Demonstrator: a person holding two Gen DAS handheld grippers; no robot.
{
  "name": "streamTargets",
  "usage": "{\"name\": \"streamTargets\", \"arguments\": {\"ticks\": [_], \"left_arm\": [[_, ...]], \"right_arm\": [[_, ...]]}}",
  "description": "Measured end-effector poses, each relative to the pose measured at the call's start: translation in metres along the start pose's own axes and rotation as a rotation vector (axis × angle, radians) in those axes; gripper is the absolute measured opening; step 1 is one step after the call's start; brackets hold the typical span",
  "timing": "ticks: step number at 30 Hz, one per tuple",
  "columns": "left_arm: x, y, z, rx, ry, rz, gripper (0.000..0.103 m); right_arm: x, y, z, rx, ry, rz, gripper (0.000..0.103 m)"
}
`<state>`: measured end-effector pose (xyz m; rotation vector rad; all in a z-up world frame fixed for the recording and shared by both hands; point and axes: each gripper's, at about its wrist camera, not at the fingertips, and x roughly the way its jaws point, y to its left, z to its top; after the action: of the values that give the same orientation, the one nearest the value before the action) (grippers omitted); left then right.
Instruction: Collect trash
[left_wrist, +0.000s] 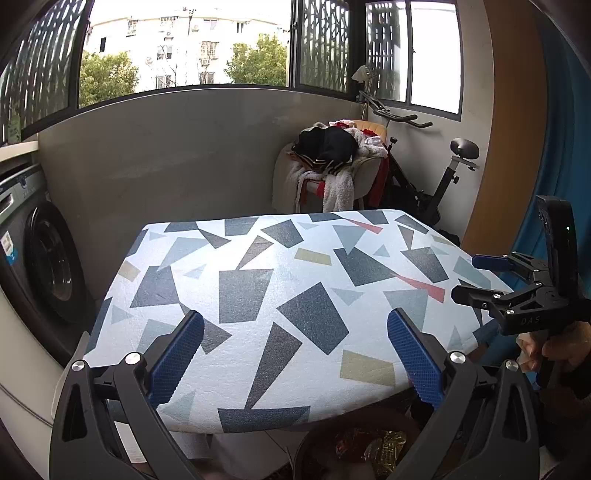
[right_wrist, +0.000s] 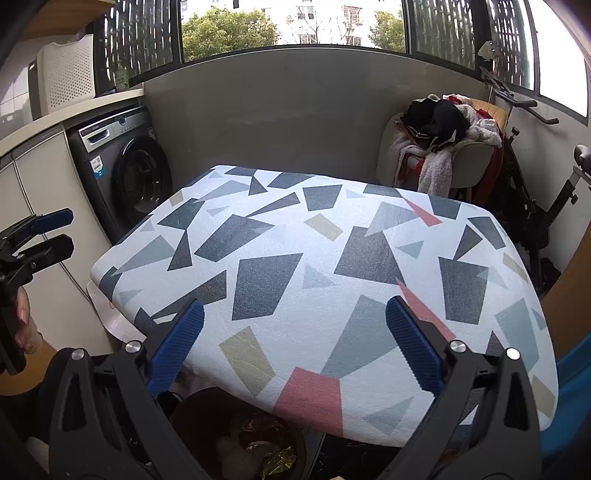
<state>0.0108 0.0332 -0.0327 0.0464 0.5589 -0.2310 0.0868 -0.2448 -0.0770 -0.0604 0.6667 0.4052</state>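
Washing machine (right_wrist: 129, 173) beside patterned table (right_wrist: 295, 258); clothes-heaped chair (right_wrist: 443, 147) behind.

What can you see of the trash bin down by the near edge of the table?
The trash bin is dark, round and open-topped, standing on the floor below the near edge of the patterned table, which hides part of its rim. Inside lie crumpled gold foil wrappers and pale scraps; the left wrist view also shows reddish bits. Neither gripper touches it. Its material and lower body cannot be made out.
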Motion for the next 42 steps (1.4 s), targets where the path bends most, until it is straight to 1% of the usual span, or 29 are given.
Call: {"name": "streamTargets", "arguments": {"ticks": [3, 6, 10, 13, 19, 28, 30, 42], "left_arm": [[-0.005, -0.001, 0.015, -0.009, -0.024, -0.018, 0.097], [-0.007, -0.002, 0.024, -0.027, -0.028, -0.024, 0.097], [-0.007, 0.003, 0.029, -0.061, -0.019, -0.038, 0.097], [-0.008, 0.005, 0.029, -0.064, -0.022, -0.015, 0.097], [-0.012, 0.005, 0.03, -0.046, -0.036, 0.053, 0.097], [-0.01, 0.008, 0.027, -0.062, -0.024, 0.049, 0.097], [-0.01, 0.008, 0.026, -0.064, -0.022, 0.059, 0.097], [-0.007, 0.003, 0.023, -0.042, -0.014, 0.077, 0.097]], "right_arm": [[-0.011, -0.003, 0.015, -0.004, -0.023, -0.016, 0.097], [-0.021, -0.005, 0.023, -0.004, -0.044, -0.034, 0.097], [-0.029, -0.006, 0.026, -0.004, -0.061, -0.038, 0.097], [-0.03, -0.005, 0.025, -0.011, -0.059, -0.04, 0.097], [-0.031, -0.002, 0.025, -0.02, -0.058, -0.047, 0.097], [-0.032, 0.001, 0.025, -0.027, -0.057, -0.048, 0.097], [-0.032, 0.002, 0.025, -0.029, -0.056, -0.048, 0.097], [-0.034, 0.008, 0.026, -0.047, -0.062, -0.051, 0.097]]}}
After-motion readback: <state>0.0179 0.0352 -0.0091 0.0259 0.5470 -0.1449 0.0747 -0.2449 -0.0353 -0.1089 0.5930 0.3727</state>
